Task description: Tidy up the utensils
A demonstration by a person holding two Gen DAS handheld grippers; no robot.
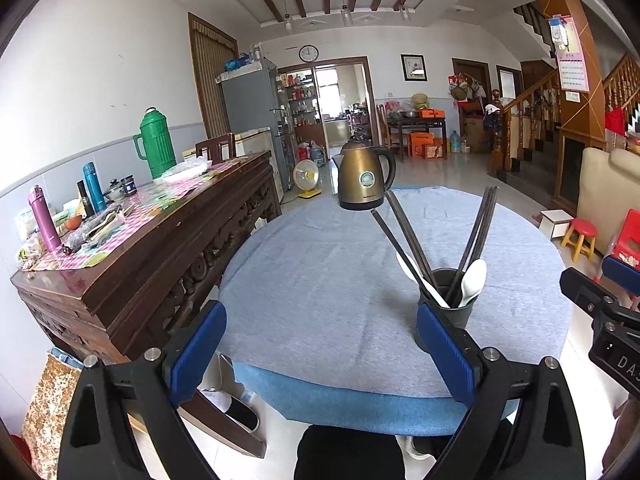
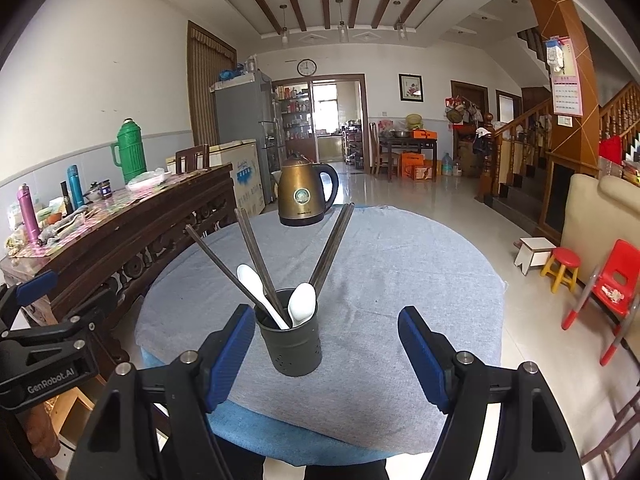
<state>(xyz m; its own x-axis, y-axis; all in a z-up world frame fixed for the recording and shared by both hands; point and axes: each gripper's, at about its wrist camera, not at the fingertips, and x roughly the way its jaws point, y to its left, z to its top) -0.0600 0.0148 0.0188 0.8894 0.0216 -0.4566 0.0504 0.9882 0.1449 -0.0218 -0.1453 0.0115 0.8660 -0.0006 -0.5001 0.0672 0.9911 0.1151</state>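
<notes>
A dark grey utensil holder (image 2: 295,346) stands near the front of the round table (image 2: 400,280), which is covered by a blue-grey cloth. In it stand several dark chopsticks (image 2: 256,256) fanned outward and two white spoons (image 2: 301,305). My right gripper (image 2: 326,330) is open just in front of the holder, which sits by its left finger; nothing is between the pads. In the left wrist view the same holder (image 1: 452,300) rises behind the right finger of my left gripper (image 1: 322,330), which is open and holds nothing. The chopsticks (image 1: 404,236) and spoons (image 1: 474,280) show there too.
A bronze electric kettle (image 2: 306,196) stands at the table's far side. A dark wooden sideboard (image 1: 160,248) with flasks and a green thermos (image 1: 157,143) runs along the left. Red and yellow stools and a chair (image 2: 612,284) stand on the floor at right.
</notes>
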